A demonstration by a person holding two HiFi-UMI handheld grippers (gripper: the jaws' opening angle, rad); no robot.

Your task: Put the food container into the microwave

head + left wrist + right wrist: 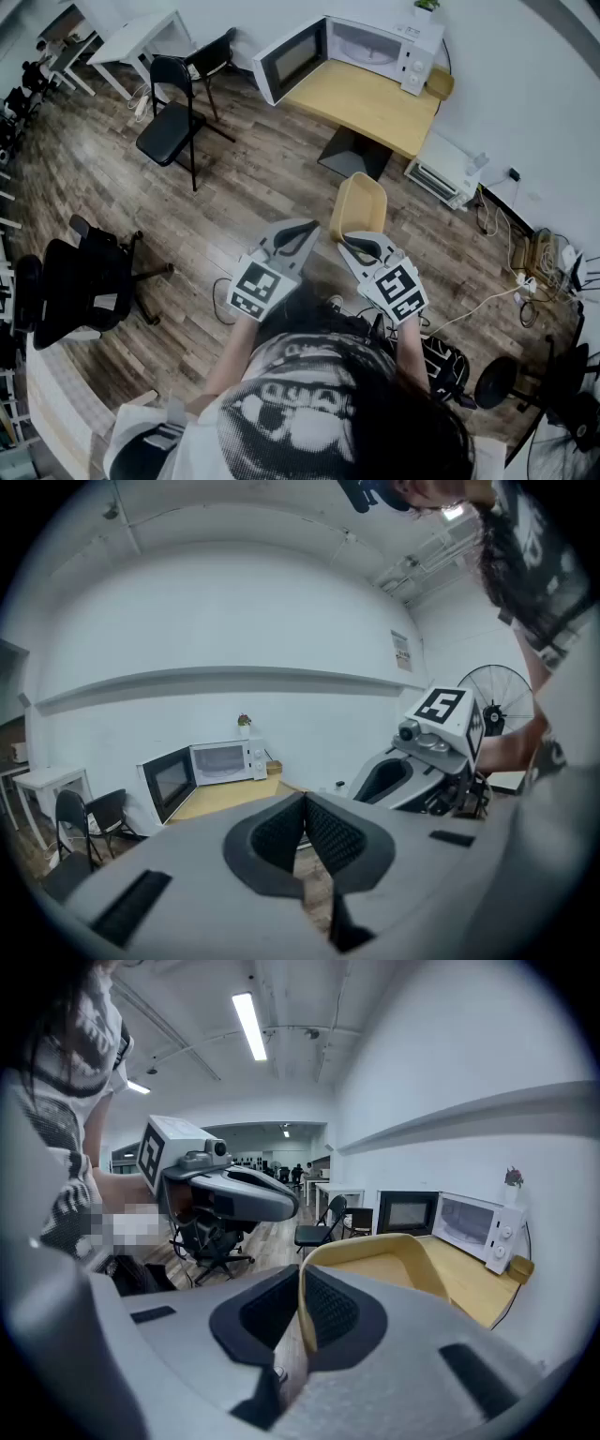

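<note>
Person's shirt (300,412): filling the bottom of the head view, nearest the lens; both arms are reaching forward, one tool in each hand.
Right tool (302,1321): clamping the near rim of the food container (359,202); the thin yellow wall is sitting between the two pads.
Left tool (305,832): jaws are meeting pad to pad with nothing between them; it is riding just beside the right tool and carrying nothing.
Container position: hanging in the air over the floor (234,187), well apart from the worktop (375,103), open side facing up.
Container axis: the long axis is running away from the person, out beyond the right tool's tips.
Key relation: the microwave (375,42) is lying almost straight ahead of the container at the far end of the worktop. Its door (291,58) is standing open to the left and the cavity is facing this way.
Judgement: the right hand is doing the carrying, so the approach is calling for a walk forward with the tray level.
Surface: pale wood, showing bare in front of the microwave.
Room: dark plank flooring and white walls. A black folding chair (173,117) is standing left of the path and an office chair (80,281) nearer left. A white appliance (445,169) is sitting low beside the worktop.
</note>
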